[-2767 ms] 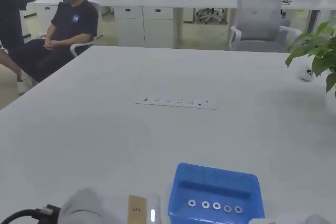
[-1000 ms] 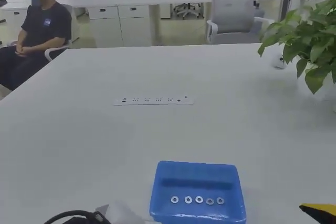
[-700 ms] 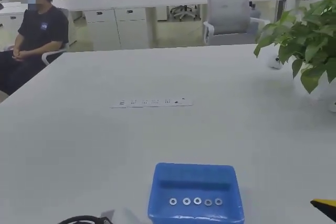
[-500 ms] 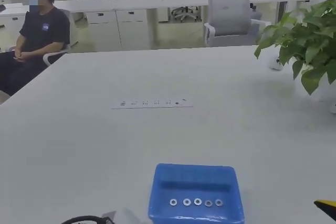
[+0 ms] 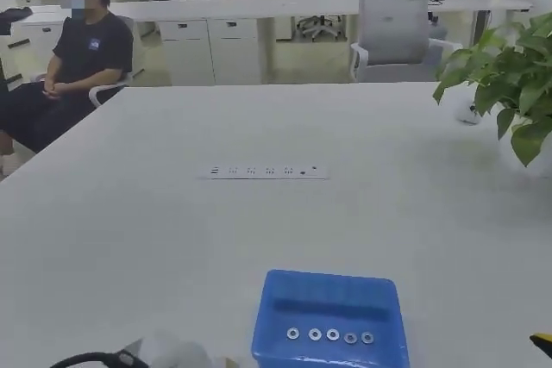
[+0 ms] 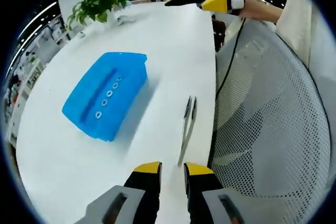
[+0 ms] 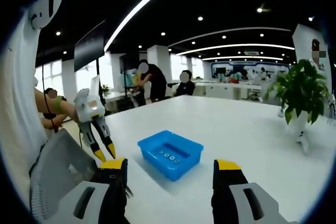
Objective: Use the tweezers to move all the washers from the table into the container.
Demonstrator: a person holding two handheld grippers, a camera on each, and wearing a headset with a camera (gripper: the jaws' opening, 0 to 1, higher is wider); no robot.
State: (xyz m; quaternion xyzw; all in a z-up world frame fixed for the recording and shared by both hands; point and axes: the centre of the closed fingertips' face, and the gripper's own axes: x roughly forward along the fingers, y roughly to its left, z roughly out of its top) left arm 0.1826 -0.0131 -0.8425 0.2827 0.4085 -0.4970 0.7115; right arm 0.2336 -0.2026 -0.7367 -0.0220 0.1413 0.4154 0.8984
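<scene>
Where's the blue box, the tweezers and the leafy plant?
Blue plastic container (image 5: 331, 279): head view, on its far rim.
Thin metal tweezers (image 6: 187, 129): left gripper view, halfway along the arms.
Green leafy plant (image 5: 504, 84): head view, on its leaves.

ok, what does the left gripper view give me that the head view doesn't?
Left gripper view adds the tweezers, lying on the table near its edge just ahead of the open left gripper, plus a mesh chair back. Head view adds the power strip and a seated person. Shared: the blue container with five washers in a row inside, and the plant.
</scene>
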